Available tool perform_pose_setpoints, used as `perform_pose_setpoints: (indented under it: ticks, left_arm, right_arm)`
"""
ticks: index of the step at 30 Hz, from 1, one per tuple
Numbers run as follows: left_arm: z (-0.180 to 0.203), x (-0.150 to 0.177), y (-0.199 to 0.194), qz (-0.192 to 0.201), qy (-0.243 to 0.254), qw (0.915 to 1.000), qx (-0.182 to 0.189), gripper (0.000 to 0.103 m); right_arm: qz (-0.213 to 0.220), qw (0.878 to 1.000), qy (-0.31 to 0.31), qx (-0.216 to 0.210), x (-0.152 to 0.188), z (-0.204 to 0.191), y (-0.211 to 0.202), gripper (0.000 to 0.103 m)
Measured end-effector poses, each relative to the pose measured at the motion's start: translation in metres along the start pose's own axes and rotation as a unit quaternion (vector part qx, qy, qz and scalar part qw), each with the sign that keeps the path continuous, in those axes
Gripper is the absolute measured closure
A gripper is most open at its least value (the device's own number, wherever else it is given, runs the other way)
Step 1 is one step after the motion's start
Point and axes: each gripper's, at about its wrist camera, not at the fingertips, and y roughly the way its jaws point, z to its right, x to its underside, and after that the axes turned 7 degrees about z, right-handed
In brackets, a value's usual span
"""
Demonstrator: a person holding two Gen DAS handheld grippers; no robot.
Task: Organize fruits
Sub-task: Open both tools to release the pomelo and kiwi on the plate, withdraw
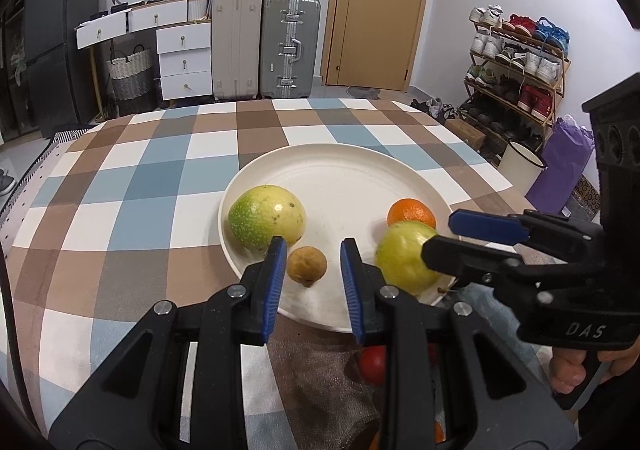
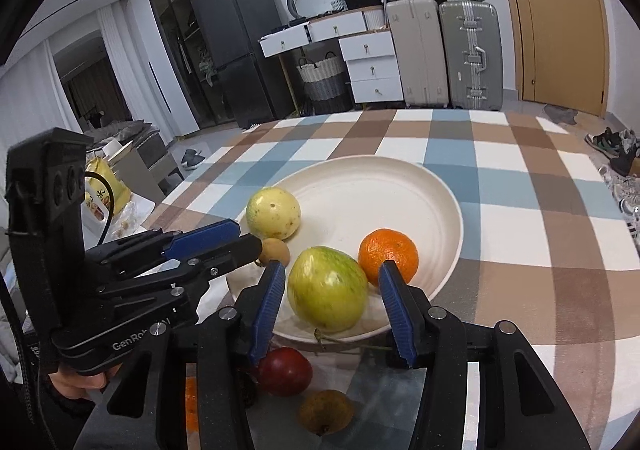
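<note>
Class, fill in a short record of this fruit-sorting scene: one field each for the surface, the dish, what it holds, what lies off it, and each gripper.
surface: checked tablecloth
dish: white plate
on plate: two yellow-green fruits, orange, small brown fruit
off plate: red fruit, brown fruit
left gripper: open, around small brown fruit
right gripper: open, straddling nearer yellow-green fruit

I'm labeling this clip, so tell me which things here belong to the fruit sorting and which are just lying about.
Job: white plate, orange, two green-yellow fruits, small brown fruit, red fruit, both grippers.

Lying about: suitcases, shoe rack, drawers.
</note>
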Motion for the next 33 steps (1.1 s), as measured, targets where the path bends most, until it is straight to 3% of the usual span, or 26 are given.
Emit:
perform_pose_setpoints:
  ticks: [2,4,6,7,9,14,16,33]
  left_arm:
    - [-0.001,0.000,0.000,-0.001,-0.002,1.0000,0.000,0.066]
    - [0.000,0.000,-0.004,0.002,-0.004,1.0000,-0.004,0.045]
    - [-0.001,0.000,-0.009,0.008,-0.006,0.9999,-0.008,0.034]
    - [-0.001,0.001,-0.011,0.010,-0.005,0.9999,-0.010,0.027]
    - [-0.001,0.002,-0.017,0.013,-0.007,0.9998,-0.012,0.022]
    - [-0.002,0.003,-0.034,0.017,-0.005,0.9995,-0.027,0.014]
    - [-0.001,0.004,-0.043,0.020,-0.001,0.9992,-0.034,0.000]
    - [0.005,0.019,-0.112,0.026,0.016,0.9979,-0.057,0.001]
  right_arm:
    - [0.001,1.000,-0.001,0.007,0.000,0.000,-0.006,0.051]
    - [0.000,1.000,-0.002,0.011,0.000,0.001,-0.012,0.046]
    - [-0.002,1.000,0.001,0.013,0.002,0.003,-0.019,0.027]
    - [0.000,1.000,0.004,0.011,0.004,0.004,-0.023,0.023]
    - [0.007,1.000,0.007,0.011,0.006,0.006,-0.032,0.013]
    - [0.018,0.999,0.017,0.036,0.010,0.011,-0.049,0.002]
    - [0.019,0.999,0.022,0.036,0.009,0.013,-0.055,0.001]
    - [0.013,0.999,0.025,0.036,0.022,-0.004,-0.093,0.001]
